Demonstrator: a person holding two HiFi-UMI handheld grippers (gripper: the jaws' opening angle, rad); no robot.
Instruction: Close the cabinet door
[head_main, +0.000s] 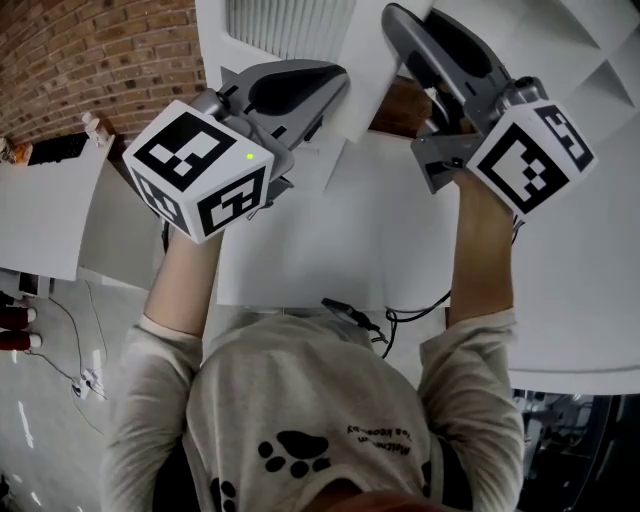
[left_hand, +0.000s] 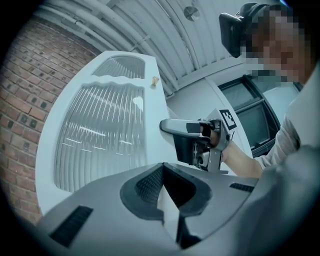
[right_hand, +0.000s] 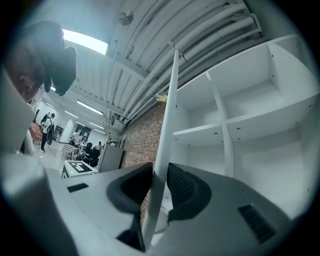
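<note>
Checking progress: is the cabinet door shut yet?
Open: the door stands edge-on in the right gripper view, with shelves exposed beside it.

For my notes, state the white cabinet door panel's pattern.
Fine parallel ribs across the translucent door panel; left gripper view.

The head view looked steeply down from above the person (head_main: 300, 420) onto the left gripper (head_main: 318, 100), the right gripper (head_main: 400, 30) and the cabinet door (head_main: 285, 25). Both gripper views sat very near the door. The left one faced its ribbed front and the right gripper, the right one its edge and the shelves (right_hand: 240, 125).
</note>
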